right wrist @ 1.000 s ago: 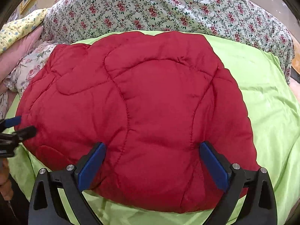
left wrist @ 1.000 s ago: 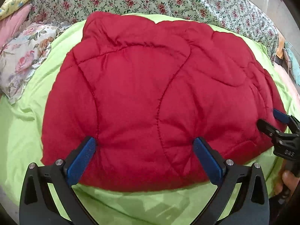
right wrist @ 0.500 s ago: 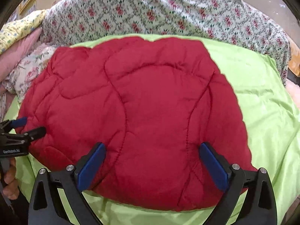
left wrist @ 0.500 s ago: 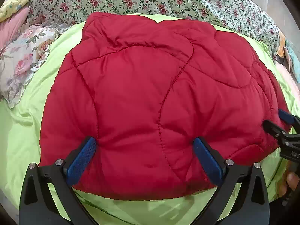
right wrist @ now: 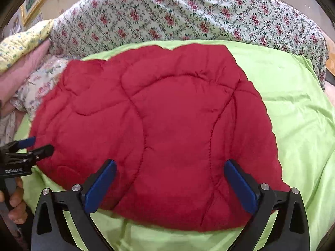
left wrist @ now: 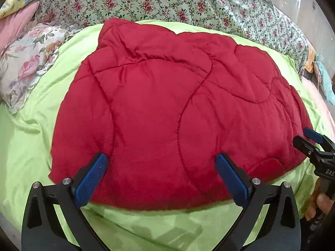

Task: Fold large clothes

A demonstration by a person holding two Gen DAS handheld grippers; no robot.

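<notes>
Lying folded on the lime-green sheet [left wrist: 31, 146], the red quilted comforter [left wrist: 167, 108] fills the middle of both views, with a floral bedspread [left wrist: 167, 2] behind it and a flowered pillow [left wrist: 27, 62] at its left. Both the left gripper [left wrist: 161, 167] and the right gripper [right wrist: 169, 173] hover over its near edge, blue pads spread wide apart, grasping nothing.

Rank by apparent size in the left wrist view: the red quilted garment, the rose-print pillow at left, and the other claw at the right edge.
1. Red quilted garment, by far the largest.
2. Rose-print pillow.
3. Right claw, smallest, though cut off by the frame edge, so its full extent is unsure.
</notes>
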